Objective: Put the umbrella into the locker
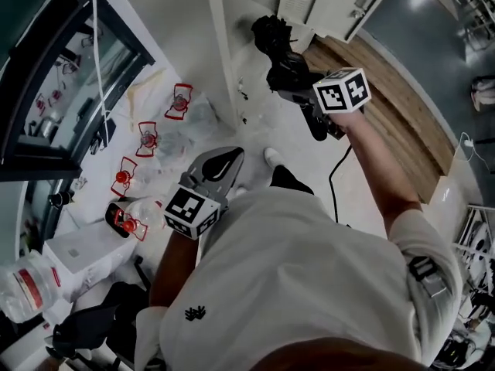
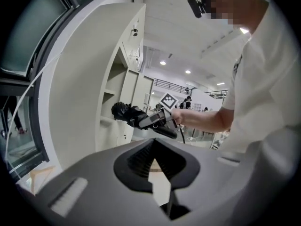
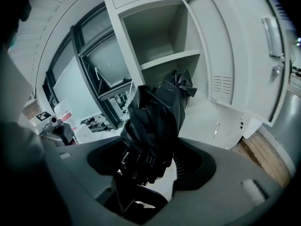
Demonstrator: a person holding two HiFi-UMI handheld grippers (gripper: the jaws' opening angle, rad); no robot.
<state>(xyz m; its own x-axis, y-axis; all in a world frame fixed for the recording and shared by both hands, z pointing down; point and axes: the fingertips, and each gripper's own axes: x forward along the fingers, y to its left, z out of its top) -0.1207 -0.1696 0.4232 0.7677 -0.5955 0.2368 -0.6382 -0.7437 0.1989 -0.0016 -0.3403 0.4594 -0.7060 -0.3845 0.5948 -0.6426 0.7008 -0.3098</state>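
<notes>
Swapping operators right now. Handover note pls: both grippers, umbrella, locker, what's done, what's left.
Left gripper: jaws together, nothing in them, held back near the torso.
Right gripper: shut on the folded black umbrella, gripped near one end, the free end pointing at the locker.
Locker: door open, shelf bare where visible.
Done: umbrella is in hand at the opening.
Left: probably ease it inside, set it down, open the jaws, back out.

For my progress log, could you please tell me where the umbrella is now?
In the right gripper view, the folded black umbrella is clamped in the right gripper, just in front of the open locker, near its shelf.
</notes>
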